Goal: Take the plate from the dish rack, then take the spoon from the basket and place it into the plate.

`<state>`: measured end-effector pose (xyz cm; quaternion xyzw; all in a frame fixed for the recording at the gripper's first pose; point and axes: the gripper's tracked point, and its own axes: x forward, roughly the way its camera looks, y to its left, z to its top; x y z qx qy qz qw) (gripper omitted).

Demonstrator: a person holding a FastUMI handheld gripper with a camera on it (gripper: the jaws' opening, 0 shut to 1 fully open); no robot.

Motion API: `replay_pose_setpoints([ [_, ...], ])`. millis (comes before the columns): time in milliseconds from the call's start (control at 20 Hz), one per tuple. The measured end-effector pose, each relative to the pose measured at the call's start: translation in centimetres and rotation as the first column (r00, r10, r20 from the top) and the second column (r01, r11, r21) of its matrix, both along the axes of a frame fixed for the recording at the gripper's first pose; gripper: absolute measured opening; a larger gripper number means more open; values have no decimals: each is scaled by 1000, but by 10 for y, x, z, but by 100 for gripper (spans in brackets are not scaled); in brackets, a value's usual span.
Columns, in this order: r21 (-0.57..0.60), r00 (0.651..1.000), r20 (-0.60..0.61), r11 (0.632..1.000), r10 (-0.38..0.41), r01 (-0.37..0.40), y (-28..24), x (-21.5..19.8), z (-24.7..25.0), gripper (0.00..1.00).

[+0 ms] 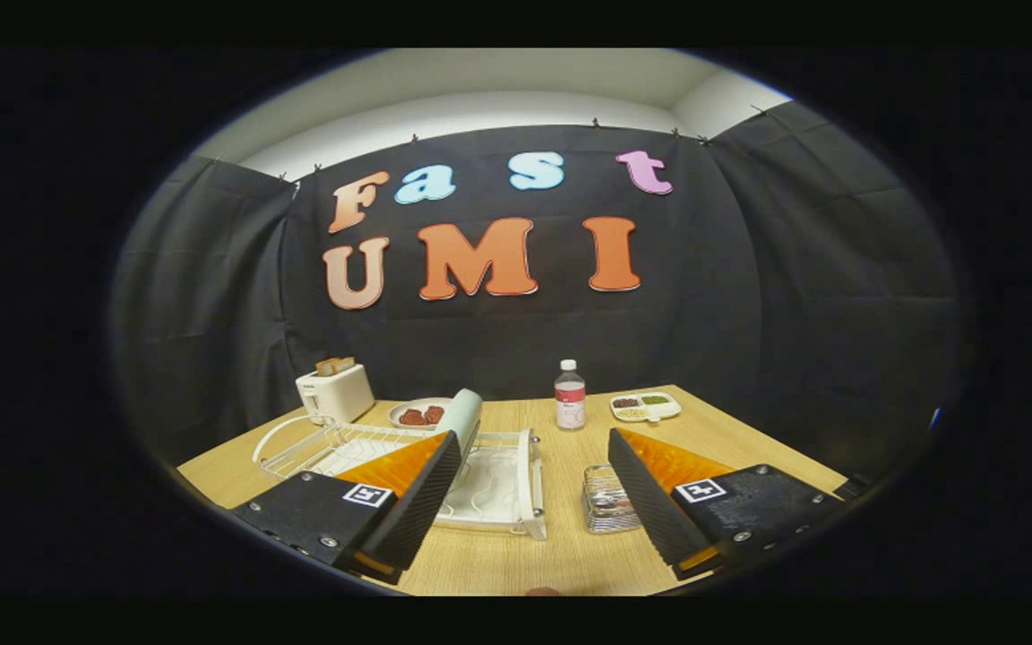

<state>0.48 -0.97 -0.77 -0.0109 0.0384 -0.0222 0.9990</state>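
A white wire dish rack (498,488) sits on the wooden table, partly behind my left finger (408,502). A pale plate (462,414) stands on edge in the rack's far end, just beyond the left fingertip. A small wire basket (607,502) stands to the right of the rack, right against the inner side of my right finger (650,502). I cannot make out the spoon inside it. My gripper (534,439) is open wide, hanging above the table with nothing between its fingers.
At the table's far left corner stands a white toaster (334,392) with bread in it. Further back are a plate of red food (420,414), a clear bottle (570,395) and a divided white dish (646,407). Black cloth walls enclose the table.
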Motion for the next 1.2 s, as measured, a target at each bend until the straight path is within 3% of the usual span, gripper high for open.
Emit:
replay_pose_setpoints([
  [550,-76,992,-123,997,11,-21,55,63,-9,99],
  [1200,-125,922,-364,988,-131,90,60,131,-84,98],
])
